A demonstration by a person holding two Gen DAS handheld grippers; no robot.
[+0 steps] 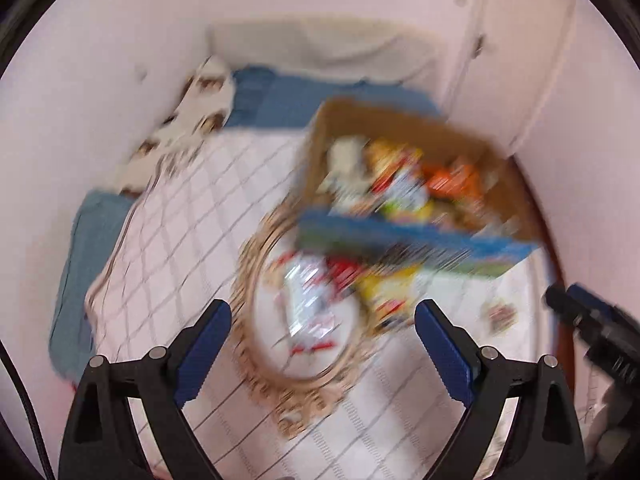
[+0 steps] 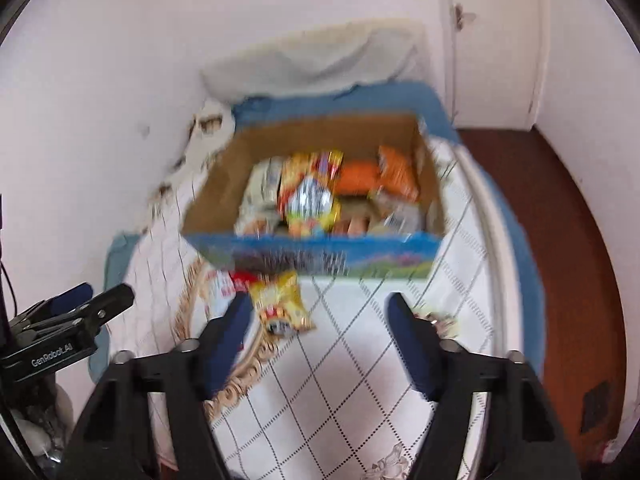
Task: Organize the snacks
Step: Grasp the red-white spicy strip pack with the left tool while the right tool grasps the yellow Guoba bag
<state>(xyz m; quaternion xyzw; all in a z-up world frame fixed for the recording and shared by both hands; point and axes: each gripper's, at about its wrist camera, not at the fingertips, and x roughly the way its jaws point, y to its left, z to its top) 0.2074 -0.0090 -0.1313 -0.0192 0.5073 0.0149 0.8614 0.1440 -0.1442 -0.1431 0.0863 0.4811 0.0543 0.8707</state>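
Note:
A cardboard box [image 2: 224, 188] with a blue printed front holds several snack packets, yellow, orange and white. It also shows in the left wrist view [image 1: 400, 236], blurred. On the quilted cloth in front of it lie a yellow snack packet [image 2: 280, 304] and a red and white packet [image 2: 224, 284]; the left wrist view shows the red and white packet [image 1: 312, 300] and the yellow packet [image 1: 384, 292]. My left gripper [image 1: 323, 316] is open and empty above them. My right gripper [image 2: 320, 308] is open and empty, its left finger beside the yellow packet.
The white quilted cloth [image 2: 360, 360] with a round beige ornament [image 1: 256, 360] covers a bed or table with blue bedding [image 1: 280, 100] behind. Pink walls stand left and behind. Brown floor [image 2: 560, 240] lies to the right. A small item [image 1: 502, 316] lies at right.

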